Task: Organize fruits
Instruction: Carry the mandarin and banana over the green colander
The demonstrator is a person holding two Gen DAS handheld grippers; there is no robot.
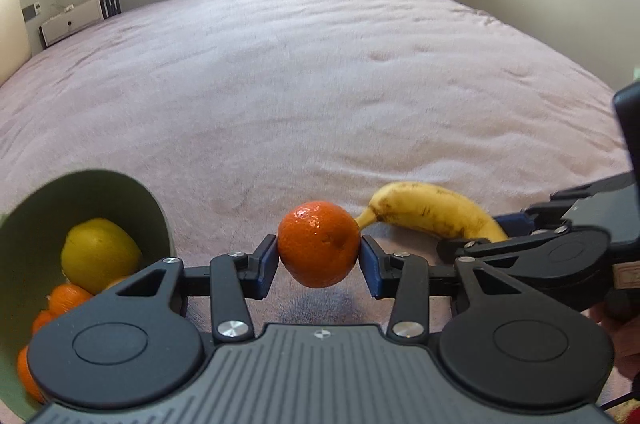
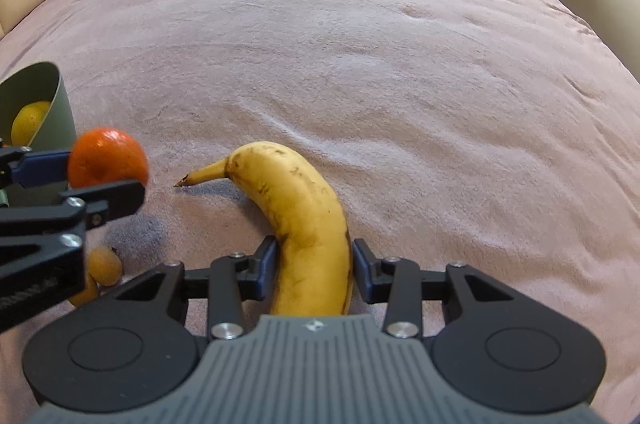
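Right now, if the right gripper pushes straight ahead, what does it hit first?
The banana: it already lies between the right gripper's jaws, which flank it, contact unclear. Going on would slide along it or shove it over the pink blanket; beyond looks free.
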